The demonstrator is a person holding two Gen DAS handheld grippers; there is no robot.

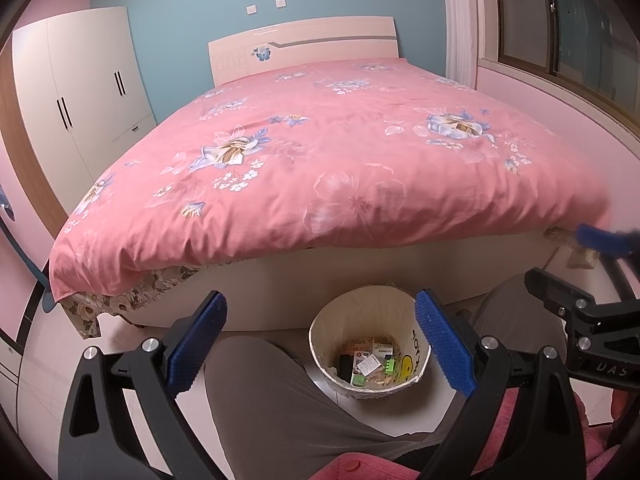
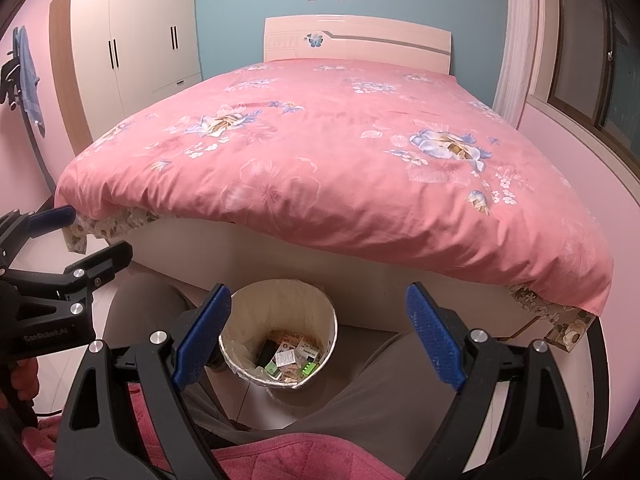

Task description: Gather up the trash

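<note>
Both grippers, left [image 1: 320, 344] and right [image 2: 320, 340], hang spread and empty over the bin [image 1: 320, 320], its trash [image 1: 370, 364] already inside

White bin [image 1: 421, 354] upright on floor by bed foot — trash [image 1: 370, 364] inside: small boxes, green bits.

Each hand-held gripper, left [image 1: 320, 342] and right [image 2: 318, 334], is built of black plastic arms fitted with silver screws and blue ribbed pads [image 1: 444, 350]. White lettering is printed on the bodies. Grey trousers [image 1: 280, 408] and a pink quilted garment [image 2: 280, 460] are worn.
</note>
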